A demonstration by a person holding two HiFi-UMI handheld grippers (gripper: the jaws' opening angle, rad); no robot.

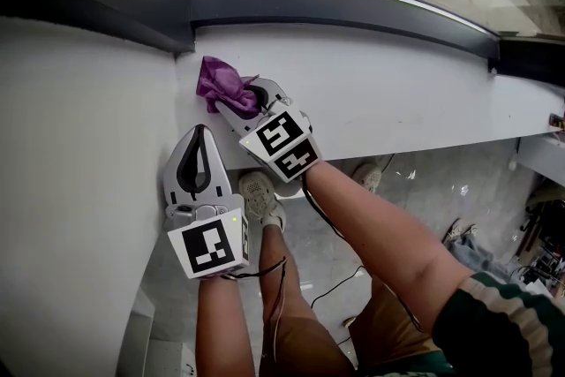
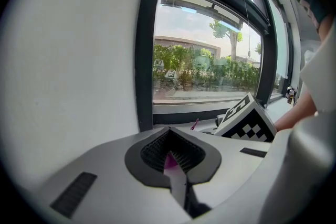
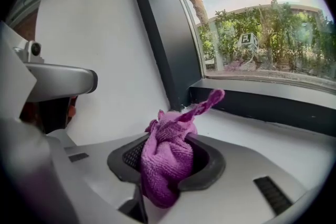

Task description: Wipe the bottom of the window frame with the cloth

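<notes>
While the purple cloth [image 1: 225, 86] sits bunched at the far left end of the white sill [image 1: 397, 93], close to the corner where the dark bottom rail of the window frame [image 1: 353, 9] meets its upright, I judge the wiping to be at one end of a pass rather than finished. The whole length of sill and rail running off to the right has no cloth on it. No streaks or dirt show on them, so how much is already clean cannot be told.

The right gripper [image 1: 231, 106] has its jaws clamped on the cloth. In its own view the wad [image 3: 168, 160] fills the pocket between them, and a twisted tail pokes up toward the glass. The cloth seems to rest on the sill, though contact is not certain.

The left gripper [image 1: 198, 141] hangs nearer the person, off the sill's front edge and beside the white wall [image 1: 79, 146]. Its jaws are pressed together on nothing.

No brand or readable writing appears. The only print is the black-and-white square markers on the two cubes [image 1: 284, 144] [image 1: 210, 247], and a small sign outside [image 3: 247, 39] is too small to read.
</notes>
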